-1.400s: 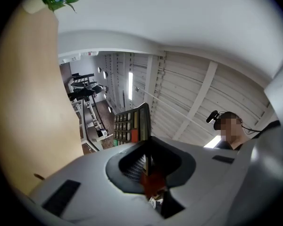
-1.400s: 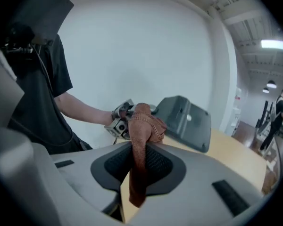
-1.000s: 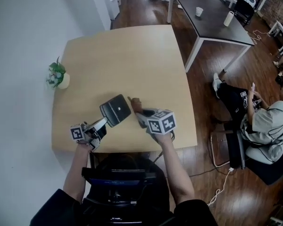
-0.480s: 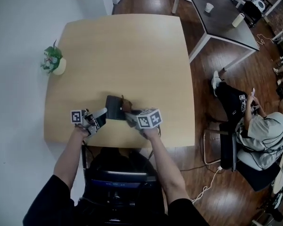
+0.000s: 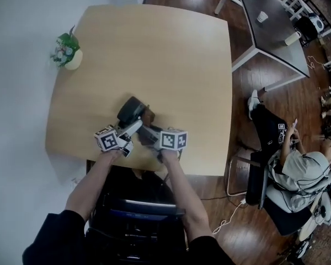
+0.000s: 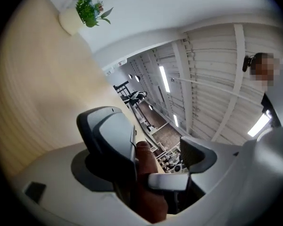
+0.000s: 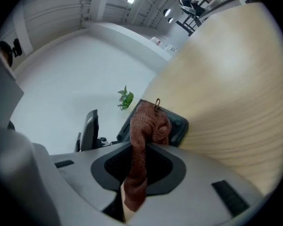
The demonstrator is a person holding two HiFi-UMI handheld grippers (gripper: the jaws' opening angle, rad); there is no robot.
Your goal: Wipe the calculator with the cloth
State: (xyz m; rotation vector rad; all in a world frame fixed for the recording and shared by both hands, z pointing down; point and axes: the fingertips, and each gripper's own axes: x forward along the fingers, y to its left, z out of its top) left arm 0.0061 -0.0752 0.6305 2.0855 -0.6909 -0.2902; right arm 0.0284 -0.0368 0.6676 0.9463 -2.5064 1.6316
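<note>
Reading print: the calculator (image 5: 130,110) shows only a dark casing; any brand or key signs on it are too small to make out.
Cubes on the tools: the marker cubes (image 5: 173,139) carry black-and-white square patterns only.
Left tool (image 5: 133,126): its jaws are opening and stand wide apart. The calculator is between them, close against one jaw, and the other jaw is clear of it.
Right tool (image 5: 146,130): its jaws are closed on the cloth (image 7: 144,126), a red-brown knitted piece that runs out from between them and bunches at the front.
Cloth and calculator: in the head view, the bunched end lies against the right edge of the calculator.
Place of the calculator: on the light wooden surface (image 5: 171,65), near the person's edge and just ahead of both tools. Whether it lies flat or tilted I cannot tell.
Other thing: a small potted plant (image 5: 68,51) stands well apart, at the far left edge of the surface.
</note>
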